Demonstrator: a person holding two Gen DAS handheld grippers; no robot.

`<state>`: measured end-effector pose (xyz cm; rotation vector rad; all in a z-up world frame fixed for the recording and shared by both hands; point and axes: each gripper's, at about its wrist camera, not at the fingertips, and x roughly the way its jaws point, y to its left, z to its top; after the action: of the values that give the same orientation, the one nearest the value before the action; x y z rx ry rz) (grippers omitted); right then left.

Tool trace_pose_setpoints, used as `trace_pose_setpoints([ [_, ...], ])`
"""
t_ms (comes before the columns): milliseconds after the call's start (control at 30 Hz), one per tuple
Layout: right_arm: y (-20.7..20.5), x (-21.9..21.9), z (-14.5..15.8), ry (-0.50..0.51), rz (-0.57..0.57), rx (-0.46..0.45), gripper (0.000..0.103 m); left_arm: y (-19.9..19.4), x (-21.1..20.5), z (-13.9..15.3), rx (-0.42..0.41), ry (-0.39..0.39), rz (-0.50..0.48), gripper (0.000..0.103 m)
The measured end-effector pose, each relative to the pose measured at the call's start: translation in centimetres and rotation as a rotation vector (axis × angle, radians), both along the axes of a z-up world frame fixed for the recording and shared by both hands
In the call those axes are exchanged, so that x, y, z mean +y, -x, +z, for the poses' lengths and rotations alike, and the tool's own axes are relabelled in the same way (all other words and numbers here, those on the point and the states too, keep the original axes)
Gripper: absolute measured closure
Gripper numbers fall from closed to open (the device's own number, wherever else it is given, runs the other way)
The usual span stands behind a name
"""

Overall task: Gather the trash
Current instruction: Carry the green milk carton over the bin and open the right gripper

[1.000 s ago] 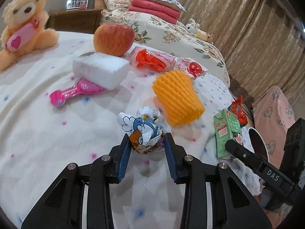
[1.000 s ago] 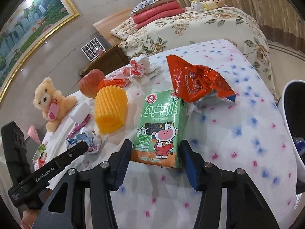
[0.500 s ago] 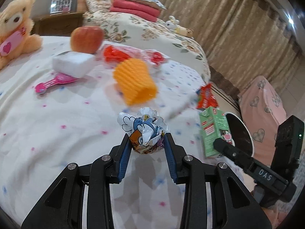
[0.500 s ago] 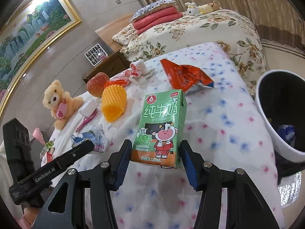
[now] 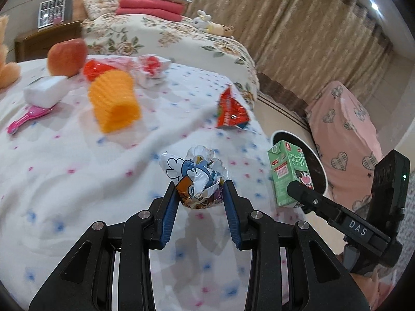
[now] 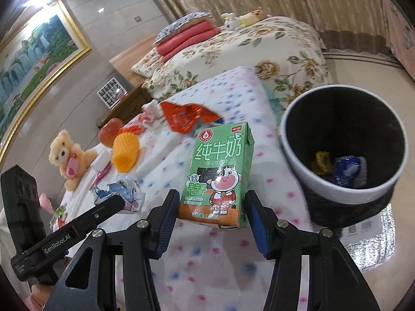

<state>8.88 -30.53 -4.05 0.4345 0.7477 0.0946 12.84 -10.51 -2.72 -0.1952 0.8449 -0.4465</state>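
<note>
My left gripper [image 5: 200, 194] is shut on a crumpled cartoon wrapper [image 5: 197, 178] and holds it above the bedspread. My right gripper [image 6: 213, 207] is shut on a green milk carton [image 6: 219, 171], held upright above the bed's corner; the carton also shows in the left wrist view [image 5: 288, 173]. A white bin with a black inside [image 6: 295, 155] stands on the floor to the right of the carton, with a few wrappers [image 6: 347, 165] at its bottom. A red snack bag [image 5: 230, 111] lies on the bed near its edge.
On the white dotted bedspread [image 5: 77, 181] lie an orange foam sleeve [image 5: 114, 101], a white foam block [image 5: 44, 93], a pink spoon [image 5: 28, 116], an apple [image 5: 67, 57], red-and-white wrappers [image 5: 150, 67] and a teddy bear [image 6: 67, 155]. A second bed [image 5: 168, 36] is behind.
Both grippers have lifted their items and moved right, toward the bed's corner. The bin has come much closer in the right wrist view, its inside now visible.
</note>
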Motion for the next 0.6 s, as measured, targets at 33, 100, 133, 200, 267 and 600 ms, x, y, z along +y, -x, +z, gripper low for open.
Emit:
trace_pose_setpoints([
  [33, 0.2, -0.5, 0.0, -0.001, -0.009, -0.002, 0.050, 0.0, -0.6, 0.1, -0.001, -0.003, -0.012, 0.070],
  [100, 0.5, -1.5, 0.1, -0.002, -0.029, -0.005, 0.050, 0.0, -1.3, 0.2, -0.004, -0.005, -0.025, 0.070],
  [133, 0.6, -1.9, 0.1, -0.004, -0.035, -0.005, 0.050, 0.1, -1.8, 0.2, -0.006, -0.007, -0.034, 0.070],
  [200, 1.0, -2.8, 0.2, -0.006, -0.052, -0.008, 0.050, 0.1, -2.7, 0.3, -0.009, -0.014, -0.052, 0.070],
  [267, 1.2, -3.7, 0.2, -0.006, -0.069, -0.010, 0.050, 0.0, -3.5, 0.3, -0.008, -0.017, -0.069, 0.070],
  [600, 1.7, -7.6, 0.4, -0.007, -0.135, -0.014, 0.050, 0.1, -7.4, 0.7, -0.022, -0.033, -0.139, 0.070],
])
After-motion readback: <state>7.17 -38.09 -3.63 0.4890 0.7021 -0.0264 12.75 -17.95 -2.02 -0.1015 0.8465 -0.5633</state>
